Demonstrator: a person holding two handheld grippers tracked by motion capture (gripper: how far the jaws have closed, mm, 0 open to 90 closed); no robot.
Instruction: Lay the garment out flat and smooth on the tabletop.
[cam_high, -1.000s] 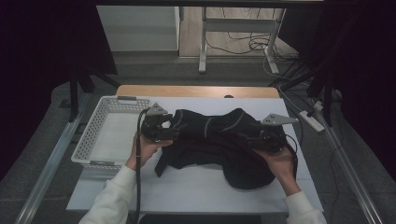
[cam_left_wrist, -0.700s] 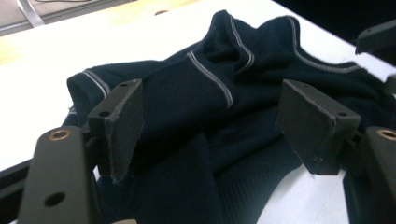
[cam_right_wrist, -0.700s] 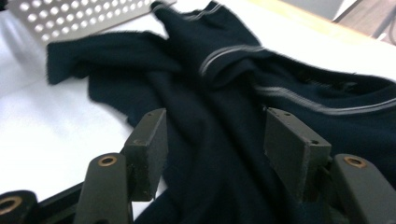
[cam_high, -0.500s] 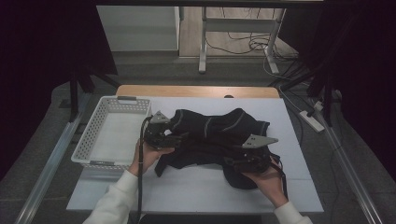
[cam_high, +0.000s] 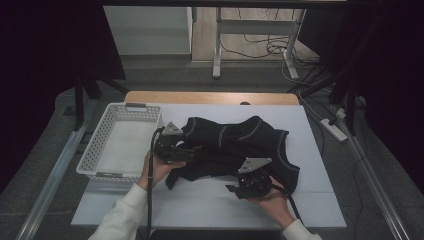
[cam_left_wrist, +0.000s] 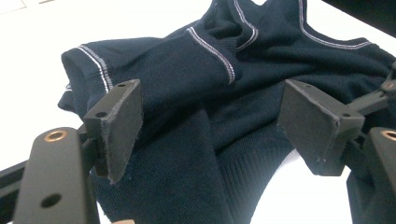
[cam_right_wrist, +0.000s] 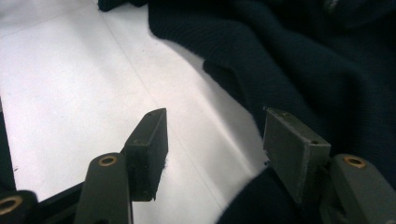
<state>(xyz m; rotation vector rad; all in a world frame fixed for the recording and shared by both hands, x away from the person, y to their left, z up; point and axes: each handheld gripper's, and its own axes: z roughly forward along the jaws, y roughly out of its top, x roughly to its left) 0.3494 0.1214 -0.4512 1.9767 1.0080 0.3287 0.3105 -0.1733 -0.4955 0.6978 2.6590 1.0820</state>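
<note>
Parted hand-held gripper (cam_right_wrist: 212, 154) beside dark garment (cam_right_wrist: 299, 60)

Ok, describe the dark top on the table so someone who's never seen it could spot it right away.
On the white table, right of the white basket, lies a crumpled navy knitted top between the two tongs. Pale stitched stripes edge its openings, and it is the sole garment there.

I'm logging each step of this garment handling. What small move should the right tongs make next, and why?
Probably ease the right tongs forward and close on the dark knit vest's edge: they stand open, hem just ahead, nothing gripped.
</note>
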